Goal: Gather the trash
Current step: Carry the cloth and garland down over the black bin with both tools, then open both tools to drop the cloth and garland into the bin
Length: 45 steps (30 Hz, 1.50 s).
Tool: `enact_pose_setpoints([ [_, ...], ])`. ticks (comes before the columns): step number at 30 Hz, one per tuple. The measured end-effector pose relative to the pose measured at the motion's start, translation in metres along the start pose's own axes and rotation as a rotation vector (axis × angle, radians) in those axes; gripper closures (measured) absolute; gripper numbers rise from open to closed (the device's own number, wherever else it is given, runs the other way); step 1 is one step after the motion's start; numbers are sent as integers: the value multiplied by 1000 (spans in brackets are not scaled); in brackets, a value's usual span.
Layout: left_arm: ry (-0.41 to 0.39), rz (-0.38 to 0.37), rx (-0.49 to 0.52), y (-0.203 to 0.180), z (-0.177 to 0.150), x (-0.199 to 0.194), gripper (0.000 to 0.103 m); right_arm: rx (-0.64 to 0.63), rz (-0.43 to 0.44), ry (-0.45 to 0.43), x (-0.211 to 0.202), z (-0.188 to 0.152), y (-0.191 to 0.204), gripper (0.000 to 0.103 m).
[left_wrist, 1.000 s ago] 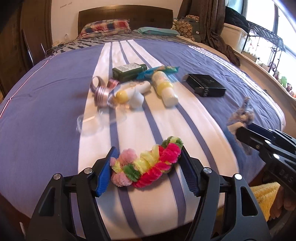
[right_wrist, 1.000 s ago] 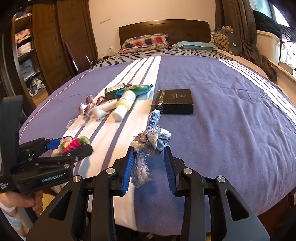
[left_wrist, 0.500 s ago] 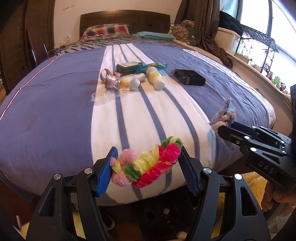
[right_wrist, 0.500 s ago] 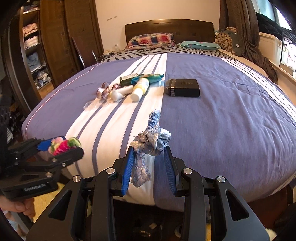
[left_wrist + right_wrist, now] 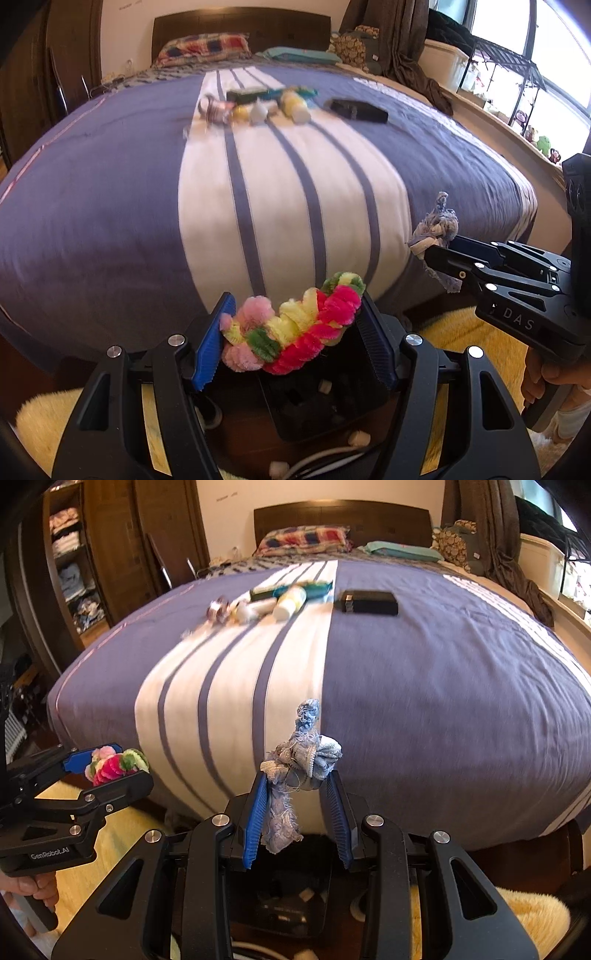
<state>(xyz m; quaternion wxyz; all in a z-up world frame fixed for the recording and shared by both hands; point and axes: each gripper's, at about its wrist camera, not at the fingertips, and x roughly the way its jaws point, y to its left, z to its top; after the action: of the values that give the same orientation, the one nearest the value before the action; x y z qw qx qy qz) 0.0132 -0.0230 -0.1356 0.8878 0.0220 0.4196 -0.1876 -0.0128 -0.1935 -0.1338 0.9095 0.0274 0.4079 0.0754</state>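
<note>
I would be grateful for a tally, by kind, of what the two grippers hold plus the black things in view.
Fuzzy multicoloured garland, in the left gripper: 1
Blue lace scrap, in the right gripper: 1
Black box on the bed: 1
Black bin: 1
Total: 4
The pile beside the box is too blurred to count.

Far beyond the jaws, the cluster of small items (image 5: 255, 105) on the bed (image 5: 110, 206) is smeared by blur, so its pieces cannot be told apart. Below the jaws, the black bin (image 5: 317, 402) is largely covered by the gripper frames, its contents too dark to identify.
</note>
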Motion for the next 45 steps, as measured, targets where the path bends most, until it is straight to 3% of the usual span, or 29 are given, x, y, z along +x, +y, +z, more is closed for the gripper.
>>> enact_pose_setpoints([
  [27, 357, -56, -39, -1, -79, 109, 40, 50, 49, 295, 78, -80, -4, 69],
  [45, 461, -100, -66, 4, -97, 137, 38, 65, 77, 410, 110, -85, -4, 66],
])
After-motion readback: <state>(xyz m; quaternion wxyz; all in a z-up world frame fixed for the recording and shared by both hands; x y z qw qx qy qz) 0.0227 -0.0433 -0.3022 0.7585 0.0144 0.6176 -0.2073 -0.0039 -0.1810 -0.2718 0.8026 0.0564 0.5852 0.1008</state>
